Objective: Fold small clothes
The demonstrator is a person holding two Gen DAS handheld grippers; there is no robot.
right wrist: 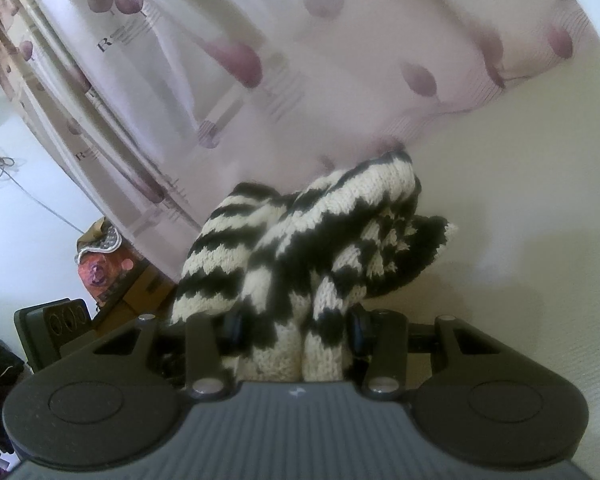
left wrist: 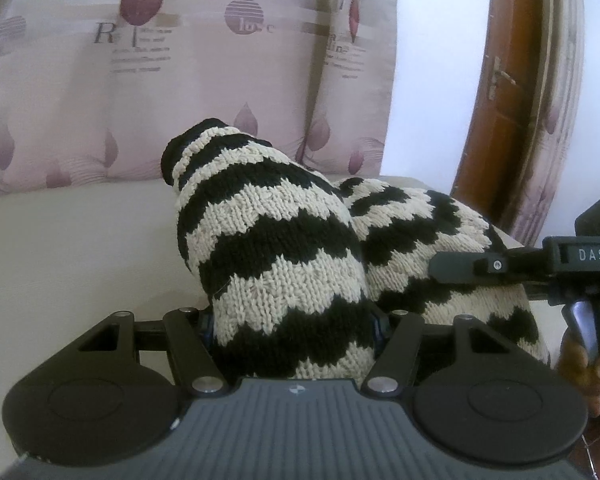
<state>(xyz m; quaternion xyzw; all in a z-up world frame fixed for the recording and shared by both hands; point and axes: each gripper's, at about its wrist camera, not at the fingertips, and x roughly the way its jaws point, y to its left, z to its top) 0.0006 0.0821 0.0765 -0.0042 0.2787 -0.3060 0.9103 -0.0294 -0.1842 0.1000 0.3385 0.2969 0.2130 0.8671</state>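
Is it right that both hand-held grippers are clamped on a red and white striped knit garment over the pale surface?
Not quite: the knit garment is black and cream, as the left wrist view shows. Both the left hand-held gripper and right hand-held gripper do clamp it.

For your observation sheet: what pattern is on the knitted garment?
Black and cream zigzag stripes on the knitted garment, clearest in the left wrist view.

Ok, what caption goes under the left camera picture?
Left gripper clamps a zigzag knit sweater above the cream surface.

We counted 1 black-and-cream knitted garment (left wrist: 284, 248), 2 grippers, the left gripper (left wrist: 294, 326) and the right gripper (right wrist: 296, 326), and 1 patterned curtain (left wrist: 180, 80).
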